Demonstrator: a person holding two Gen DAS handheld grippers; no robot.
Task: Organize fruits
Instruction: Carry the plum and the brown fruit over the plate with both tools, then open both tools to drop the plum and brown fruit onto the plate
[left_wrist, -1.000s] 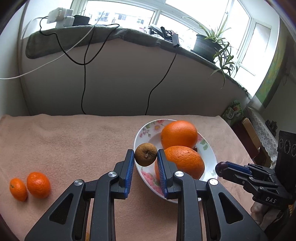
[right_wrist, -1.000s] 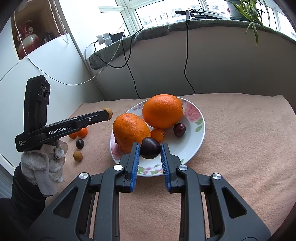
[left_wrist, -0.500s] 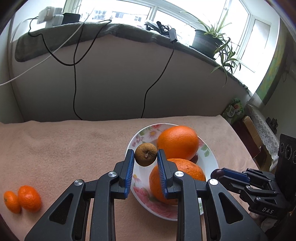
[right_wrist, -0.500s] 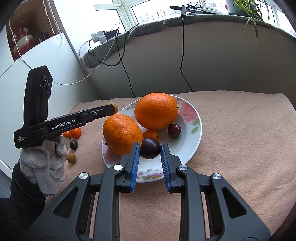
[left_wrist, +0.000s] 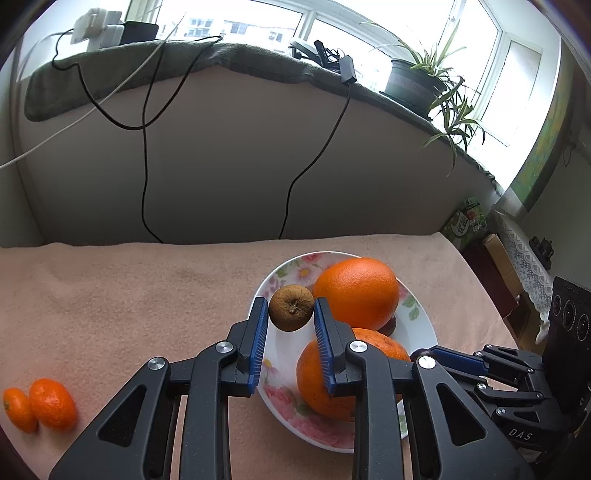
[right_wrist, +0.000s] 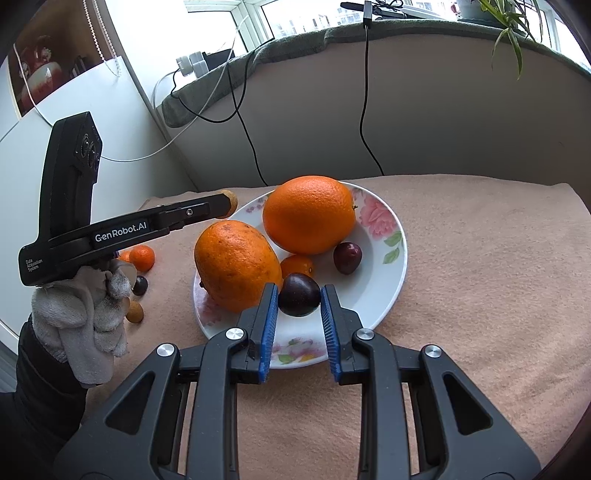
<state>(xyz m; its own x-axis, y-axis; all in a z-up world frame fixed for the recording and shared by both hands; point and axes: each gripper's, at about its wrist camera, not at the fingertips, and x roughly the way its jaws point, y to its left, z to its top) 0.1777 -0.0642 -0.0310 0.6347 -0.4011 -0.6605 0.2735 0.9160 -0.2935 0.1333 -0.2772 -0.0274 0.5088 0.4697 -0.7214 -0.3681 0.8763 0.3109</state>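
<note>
Jaws of the left gripper (left_wrist: 290, 320) are clamping a brown fruit (left_wrist: 291, 308) over the plate's (right_wrist: 400, 266) left rim; the right gripper (right_wrist: 299, 308) is pinching a dark plum (right_wrist: 299, 299) over its near rim.

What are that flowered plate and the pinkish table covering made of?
The plate looks like glazed ceramic, or perhaps melamine: glossy white with printed pink flowers. The table covering seems a soft fleece or terry cloth, matte and fuzzy, with gentle rumples.

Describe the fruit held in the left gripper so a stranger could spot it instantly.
Find the floral plate on the peach tablecloth. Above its left rim, the left gripper is shut on a small round brown fruit. Unlike the two big oranges beside it, it is dull brown, rough-skinned, with a dark stem scar.
</note>
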